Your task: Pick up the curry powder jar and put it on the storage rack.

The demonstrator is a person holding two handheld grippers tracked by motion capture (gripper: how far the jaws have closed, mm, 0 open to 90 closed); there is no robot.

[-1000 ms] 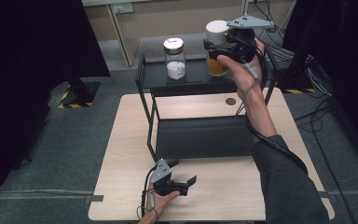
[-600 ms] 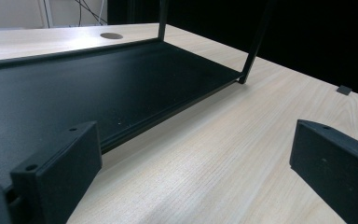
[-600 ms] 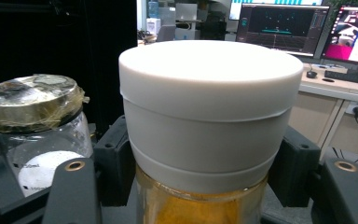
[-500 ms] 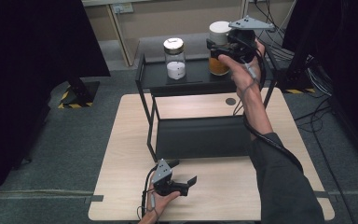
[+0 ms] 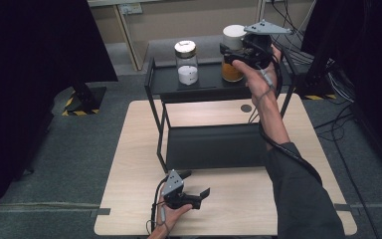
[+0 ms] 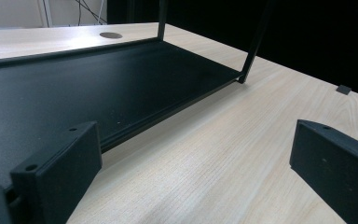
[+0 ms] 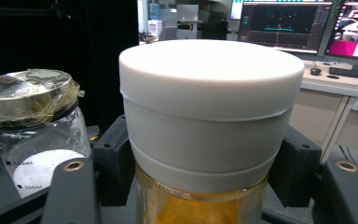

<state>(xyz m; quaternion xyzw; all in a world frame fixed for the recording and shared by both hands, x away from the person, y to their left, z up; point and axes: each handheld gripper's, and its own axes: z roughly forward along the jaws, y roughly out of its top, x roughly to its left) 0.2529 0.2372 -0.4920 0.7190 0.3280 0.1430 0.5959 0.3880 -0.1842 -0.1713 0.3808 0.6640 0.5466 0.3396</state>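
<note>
White-capped glass jar of orange powder (image 5: 233,55) stood at the black metal shelf's (image 5: 206,82) right end. Right gripper (image 7: 200,163) jaws, just eased open, bracketed the cap loosely; release apparently under way, withdrawal left. Left gripper (image 5: 191,191) idle, open, empty. Jar base hidden.

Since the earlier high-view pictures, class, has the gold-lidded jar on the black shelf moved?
No. The gold-lidded jar stands at the same spot on the black shelf, left of the white-lidded jar.
</note>
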